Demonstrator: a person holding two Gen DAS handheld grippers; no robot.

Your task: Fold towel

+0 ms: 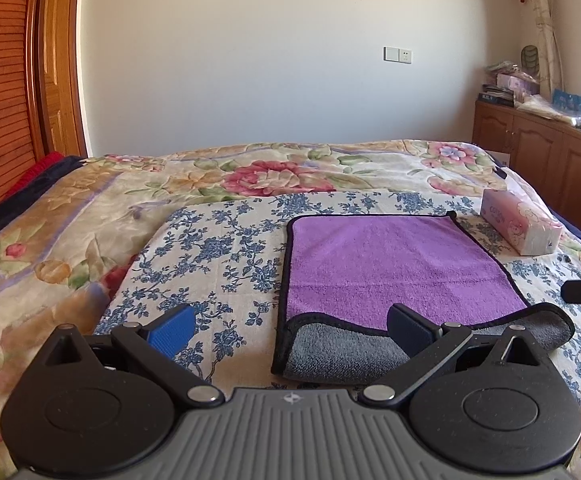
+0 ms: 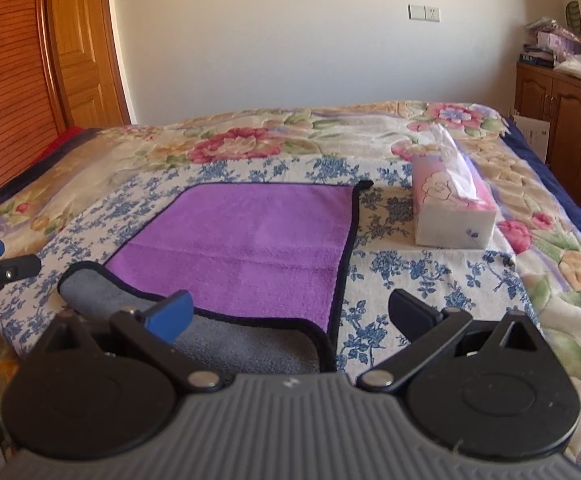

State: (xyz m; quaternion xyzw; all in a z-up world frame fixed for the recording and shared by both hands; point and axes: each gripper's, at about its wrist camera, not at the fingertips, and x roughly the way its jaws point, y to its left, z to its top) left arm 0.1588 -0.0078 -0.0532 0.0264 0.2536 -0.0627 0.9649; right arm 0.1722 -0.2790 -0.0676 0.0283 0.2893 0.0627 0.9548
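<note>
Purple towel (image 1: 394, 264) with a grey underside lies flat on the blue-flowered cloth (image 1: 226, 256), its near edge turned up. We hold our left gripper (image 1: 290, 328) and right gripper (image 2: 290, 312) spread wide, empty, just before it. Tissue pack (image 2: 450, 208) sits at two o'clock.

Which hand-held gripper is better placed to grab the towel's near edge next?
Left. The left hand-held gripper is open around the towel's near-left corner; the right hand-held gripper is open around the near-right corner.

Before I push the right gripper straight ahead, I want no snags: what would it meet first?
Probably the towel, its turned-up near edge just ahead of the open right gripper; depth is unclear.
</note>
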